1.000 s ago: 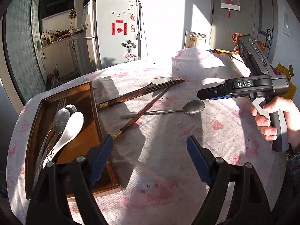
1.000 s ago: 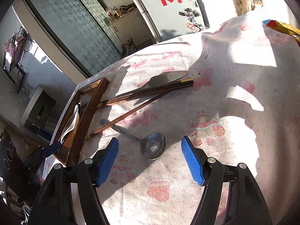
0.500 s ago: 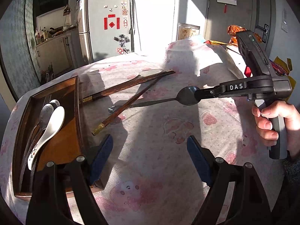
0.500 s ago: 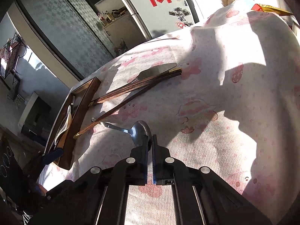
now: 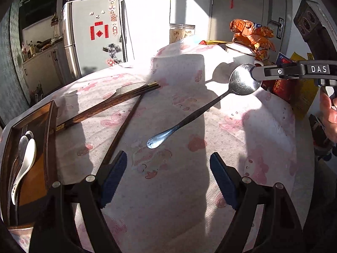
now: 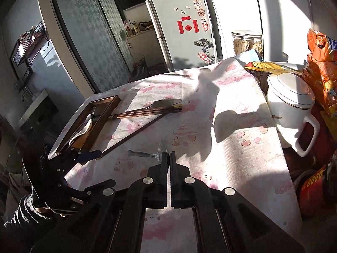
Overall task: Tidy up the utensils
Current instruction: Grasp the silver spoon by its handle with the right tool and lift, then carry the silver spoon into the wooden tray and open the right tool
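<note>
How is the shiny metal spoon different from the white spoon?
The metal spoon is silver with a long thin handle; the white spoon looks ceramic, with a thick short handle. The metal spoon is pinched at its bowl by the right gripper and tilted over the tablecloth; the white spoon lies in the wooden tray. Both are spoons.

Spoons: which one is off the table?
The long metal spoon, pinched by its bowl in the right gripper. The white ceramic spoon lies in the wooden tray.

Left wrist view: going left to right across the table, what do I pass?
Wooden tray → chopsticks → metal spoon → right gripper, shut on the spoon's bowl.
</note>
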Motion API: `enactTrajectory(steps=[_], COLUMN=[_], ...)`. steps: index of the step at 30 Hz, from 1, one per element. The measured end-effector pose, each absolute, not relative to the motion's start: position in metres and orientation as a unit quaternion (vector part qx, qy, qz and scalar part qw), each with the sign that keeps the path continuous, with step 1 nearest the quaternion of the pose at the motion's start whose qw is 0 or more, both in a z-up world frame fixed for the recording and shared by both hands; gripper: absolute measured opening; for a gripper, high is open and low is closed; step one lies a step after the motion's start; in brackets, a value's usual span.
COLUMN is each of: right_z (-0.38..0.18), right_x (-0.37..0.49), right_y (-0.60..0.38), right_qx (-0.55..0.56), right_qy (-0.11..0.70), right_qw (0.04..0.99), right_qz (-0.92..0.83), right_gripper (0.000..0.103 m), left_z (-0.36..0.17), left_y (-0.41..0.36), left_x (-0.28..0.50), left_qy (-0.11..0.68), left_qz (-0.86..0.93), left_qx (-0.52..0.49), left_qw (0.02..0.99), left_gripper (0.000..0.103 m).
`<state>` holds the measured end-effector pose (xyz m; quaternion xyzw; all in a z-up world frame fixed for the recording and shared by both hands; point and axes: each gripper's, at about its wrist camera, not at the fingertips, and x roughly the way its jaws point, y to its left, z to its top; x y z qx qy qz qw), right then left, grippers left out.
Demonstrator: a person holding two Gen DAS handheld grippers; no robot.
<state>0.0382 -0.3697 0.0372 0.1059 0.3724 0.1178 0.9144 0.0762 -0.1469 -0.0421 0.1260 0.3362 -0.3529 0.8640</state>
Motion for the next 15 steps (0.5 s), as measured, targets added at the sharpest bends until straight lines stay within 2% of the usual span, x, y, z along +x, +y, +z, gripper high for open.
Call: enactTrajectory(steps=[3, 5, 7, 9, 15], right_z=[0.052, 0.061, 0.069, 0.077, 0.095], right_x=[0.028, 0.023, 0.022, 0.024, 0.049], right_y=[-0.366, -0.359, -0.353, -0.347, -0.316], right_qx=[0.091, 0.077, 0.071, 0.067, 0.050], right_qy=[0.363, 0.358, 0.352, 0.345, 0.338], right_qw=[0.918, 0.919, 0.921, 0.924, 0.923], right_qz=[0.134, 0.143, 0.149, 0.153, 0.179], right_gripper=[0.002, 0.002, 0.002, 0.002, 0.002], left_z=[-0.042, -0.039, -0.037, -0.037, -0.025], left_y=[-0.160, -0.167, -0.170, -0.171, -0.142], left_x=[0.073, 0.070, 0.068, 0.069, 0.068], left_qy=[0.332, 0.324, 0.325, 0.337, 0.323], left_qz=[-0.358, -0.363, -0.366, -0.375, -0.357], left_qx=[0.140, 0.147, 0.151, 0.148, 0.145], left_qw=[0.861, 0.861, 0.859, 0.851, 0.865], left_gripper=[0.083, 0.077, 0.058, 0.020, 0.017])
